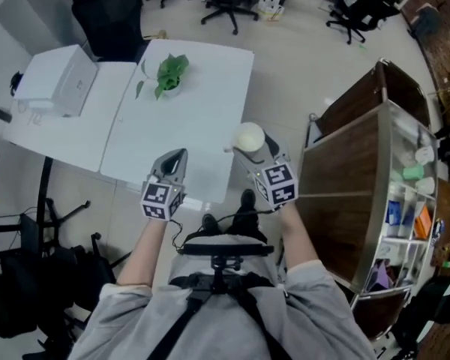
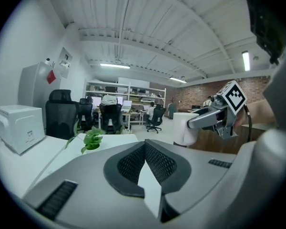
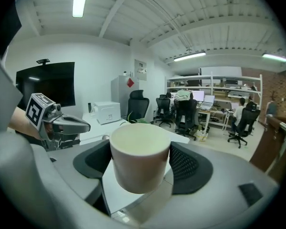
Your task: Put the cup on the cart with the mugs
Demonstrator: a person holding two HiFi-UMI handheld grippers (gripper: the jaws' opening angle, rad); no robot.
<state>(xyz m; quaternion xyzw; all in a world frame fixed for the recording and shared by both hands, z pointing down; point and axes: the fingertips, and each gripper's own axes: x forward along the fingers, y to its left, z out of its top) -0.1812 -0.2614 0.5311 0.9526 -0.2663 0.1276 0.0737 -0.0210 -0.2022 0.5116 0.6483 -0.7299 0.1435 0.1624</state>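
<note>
A cream cup (image 1: 249,135) hangs upright over the near right corner of the white table (image 1: 187,118), with my right gripper (image 1: 253,150) shut on it. In the right gripper view the cup (image 3: 139,149) fills the gap between the two dark pads (image 3: 188,163), which press on its sides. My left gripper (image 1: 174,160) hovers over the table's near edge, left of the cup, shut with nothing in it; its pads (image 2: 133,163) meet in the left gripper view. The wooden cart (image 1: 360,171) stands to the right, with mugs (image 1: 414,172) on its shelves.
A potted green plant (image 1: 169,73) sits at the table's far side and a white box (image 1: 60,81) on the adjoining table at left. Black office chairs (image 1: 109,13) stand beyond. The cart's metal frame (image 1: 386,201) is close to my right arm.
</note>
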